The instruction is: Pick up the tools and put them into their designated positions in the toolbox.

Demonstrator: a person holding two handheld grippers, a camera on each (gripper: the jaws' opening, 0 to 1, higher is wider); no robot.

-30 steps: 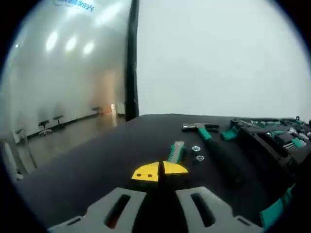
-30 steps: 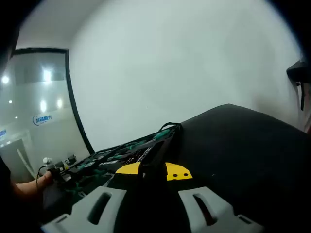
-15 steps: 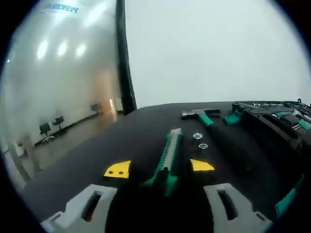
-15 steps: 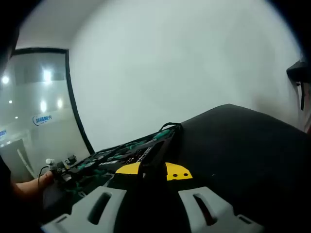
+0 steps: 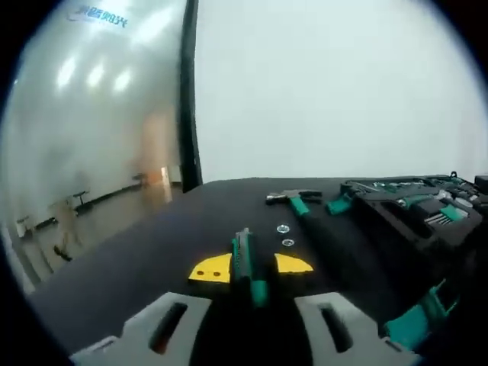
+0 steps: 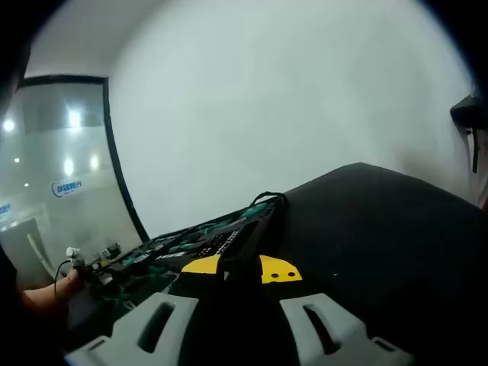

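The utility knife (image 5: 245, 263), green and grey, sits clamped between the yellow pads (image 5: 213, 269) of our left gripper (image 5: 250, 268), its length running forward along the jaws over the black table (image 5: 137, 259). Ahead of it we see two small washers (image 5: 285, 235) lying on the table, and just beyond them a hammer (image 5: 293, 200) with a green handle. Off to the right stands the toolbox (image 5: 412, 213), black with green tools in its slots, well apart from the knife.

In the right gripper view, our right gripper (image 6: 240, 268) has its yellow pads together with nothing between them that we can make out. The toolbox (image 6: 198, 244) stretches away just beyond it, and a hand (image 6: 65, 284) shows at the far left edge.
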